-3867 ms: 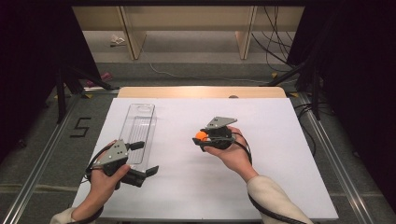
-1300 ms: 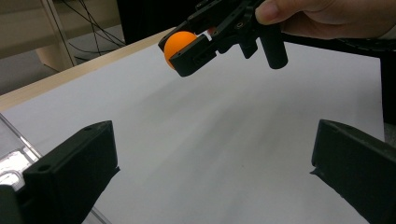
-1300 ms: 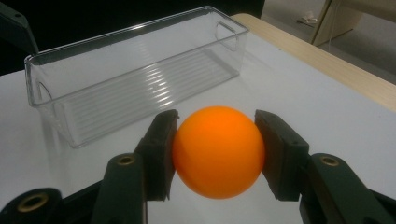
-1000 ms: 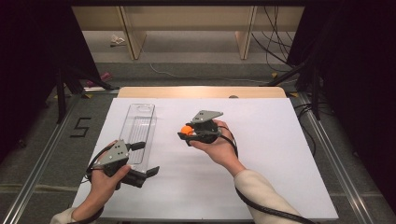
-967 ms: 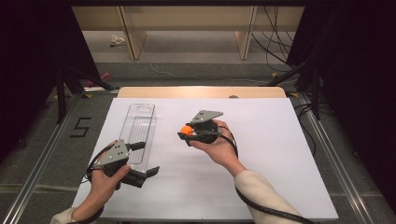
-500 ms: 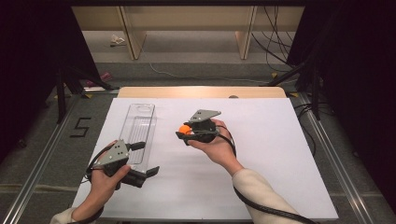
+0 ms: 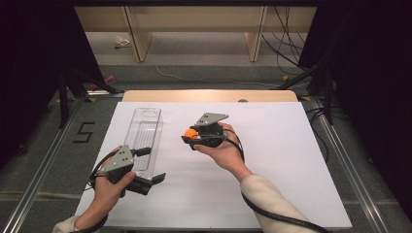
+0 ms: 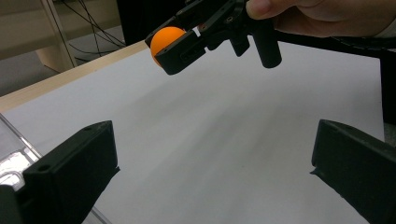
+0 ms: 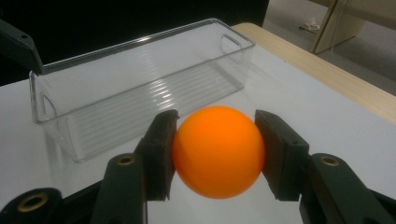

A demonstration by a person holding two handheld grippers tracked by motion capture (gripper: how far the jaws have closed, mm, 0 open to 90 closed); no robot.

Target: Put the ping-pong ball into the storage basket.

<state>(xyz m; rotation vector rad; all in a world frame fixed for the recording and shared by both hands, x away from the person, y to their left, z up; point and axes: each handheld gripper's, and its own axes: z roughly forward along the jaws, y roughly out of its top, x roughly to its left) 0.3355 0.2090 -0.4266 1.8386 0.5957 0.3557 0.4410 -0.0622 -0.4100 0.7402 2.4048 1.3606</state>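
Left hand-held gripper sits at the near end of the clear plastic bin, jaws wide apart, nothing between them. Right hand-held gripper, clamped on the orange ball, hovers just right of the bin: carry it over the open top, lower inside, then release. Right gripper view shows ball squeezed dead-centre between both pads; high view hides that.

From my seat at the controls, the one readable mark I find is a dark numeral "5", standing on the grey floor just off the white tabletop's edge, out beyond the left gripper on its outer side. I can read no text, label or brand anywhere else.
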